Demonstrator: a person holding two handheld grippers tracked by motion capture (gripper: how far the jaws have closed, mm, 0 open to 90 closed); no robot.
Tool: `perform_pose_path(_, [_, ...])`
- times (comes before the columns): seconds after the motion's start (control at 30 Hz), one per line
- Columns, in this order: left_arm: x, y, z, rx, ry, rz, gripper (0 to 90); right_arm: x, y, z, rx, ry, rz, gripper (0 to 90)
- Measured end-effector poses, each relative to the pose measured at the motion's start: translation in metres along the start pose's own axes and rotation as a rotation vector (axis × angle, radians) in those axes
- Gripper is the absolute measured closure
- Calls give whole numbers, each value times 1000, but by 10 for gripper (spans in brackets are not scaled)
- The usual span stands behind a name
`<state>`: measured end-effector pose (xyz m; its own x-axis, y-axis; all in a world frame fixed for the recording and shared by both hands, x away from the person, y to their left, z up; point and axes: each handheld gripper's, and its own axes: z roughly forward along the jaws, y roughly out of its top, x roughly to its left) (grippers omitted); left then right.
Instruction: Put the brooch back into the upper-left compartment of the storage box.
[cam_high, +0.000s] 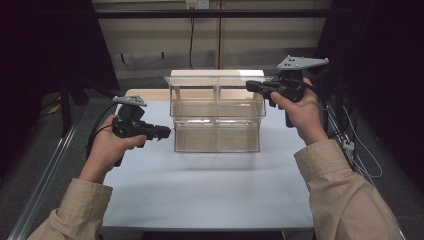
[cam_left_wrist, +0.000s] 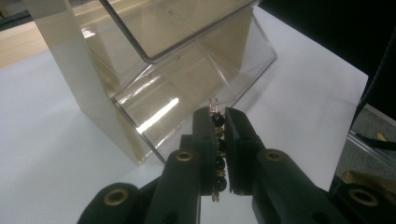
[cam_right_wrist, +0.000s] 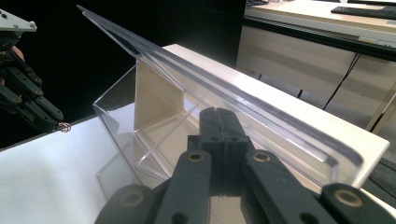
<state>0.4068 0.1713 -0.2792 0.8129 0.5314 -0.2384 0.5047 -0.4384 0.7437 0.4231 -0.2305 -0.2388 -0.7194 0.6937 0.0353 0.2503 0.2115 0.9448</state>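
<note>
White table (cam_high: 200, 190) | left tool (cam_left_wrist: 219, 116) pinches bead chain (cam_left_wrist: 217, 140) lengthwise along jaws | right tool (cam_right_wrist: 218, 114) closed, empty

A clear acrylic two-tier storage box with cream side panels (cam_high: 217, 117) stands upright on the white table, toward its far side, its transparent hinged lid (cam_right_wrist: 224, 88) raised and tilted open. A thin string of black and gold beads with a small metal clasp (cam_left_wrist: 218, 149) sits pinched lengthwise between the left gripper's jaws, just beside the box's lower front corner.
</note>
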Motion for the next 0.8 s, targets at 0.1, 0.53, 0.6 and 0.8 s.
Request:
perform_pose_path(0.1, [-1,3,-1,-4,-9,0,838,0,0,0,-1,0,-2,900])
perform_pose_path(0.53, [-5,18,-4,1,12,-1,839,2,2,0,1,-1,-8,900])
perform_pose_path(0.6, [-6,20,-4,2,14,5,839,2,2,0,0,-1,-10,900])
perform_pose_path(0.8, [-7,25,-3,5,24,13,839,2,2,0,0,0,-8,900])
